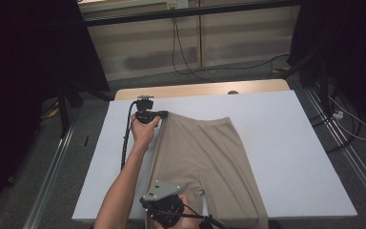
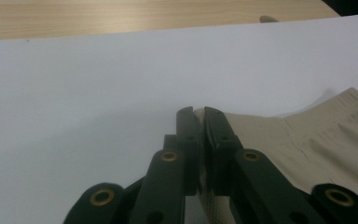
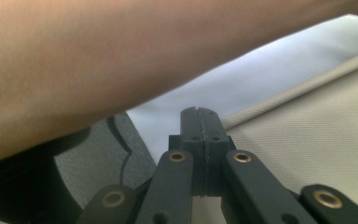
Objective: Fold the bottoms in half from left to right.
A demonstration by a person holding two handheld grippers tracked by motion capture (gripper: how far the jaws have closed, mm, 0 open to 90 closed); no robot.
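A beige pair of trousers (image 1: 209, 152) lies flat on the white table (image 1: 290, 143), waistband at the far end, legs running to the near edge. My left gripper (image 1: 164, 114) is at the waistband's far left corner. In the left gripper view it (image 2: 201, 116) is shut on that corner of the trousers (image 2: 307, 140). My right gripper (image 1: 155, 195), under its grey plate, is at the left leg's outer edge near the table front. In the right gripper view it (image 3: 199, 112) is shut on the edge of the fabric (image 3: 307, 140), with the left forearm (image 3: 98, 60) crossing above.
A wooden strip (image 1: 200, 89) borders the table's far edge. Bare white tabletop (image 2: 98, 93) spreads left and right of the trousers. Grey floor (image 3: 98, 158) shows past the near edge. Cables (image 1: 181, 57) trail on the floor behind, and metal rails (image 1: 52, 171) run along both sides.
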